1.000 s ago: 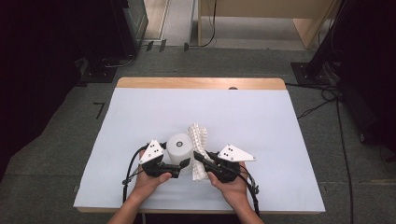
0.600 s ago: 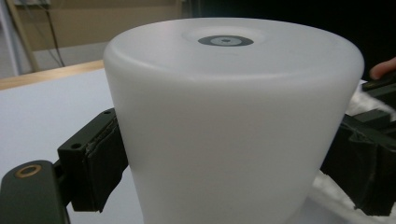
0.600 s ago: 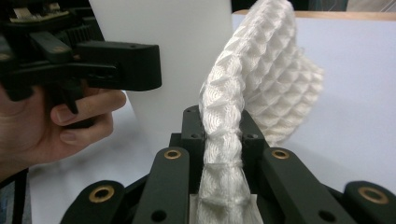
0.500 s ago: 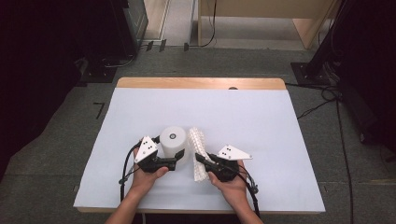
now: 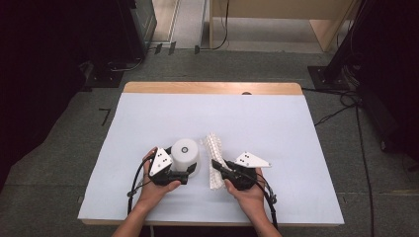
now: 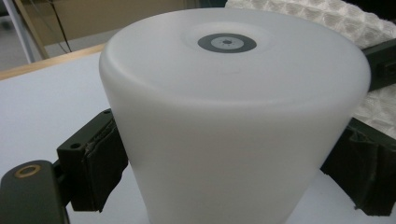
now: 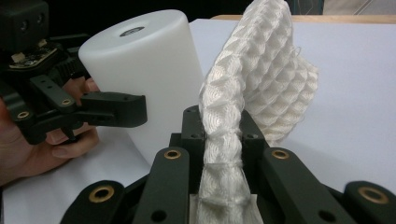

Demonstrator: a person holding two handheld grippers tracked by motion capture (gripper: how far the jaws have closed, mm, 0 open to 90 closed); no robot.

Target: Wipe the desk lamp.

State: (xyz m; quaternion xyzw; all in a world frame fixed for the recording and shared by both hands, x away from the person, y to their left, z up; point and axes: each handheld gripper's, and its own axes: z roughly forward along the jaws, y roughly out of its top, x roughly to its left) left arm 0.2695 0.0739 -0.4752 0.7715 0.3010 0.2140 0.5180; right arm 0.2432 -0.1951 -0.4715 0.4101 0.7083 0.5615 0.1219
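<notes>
Left gripper (image 5: 187, 174) held the white cup (image 5: 185, 157), upside down, by its side wall, pads pressed on both flanks; the cup stood on the desk (image 5: 296, 148) near the front edge, left of centre. Right gripper (image 5: 218, 167) was clamped narrow on a folded white waffle cloth (image 5: 213, 160), just beside the cup. Risk: the smooth tapered wall could slip from the pads if lifted. The limp cloth could sag and snag the cup, tipping it.
</notes>
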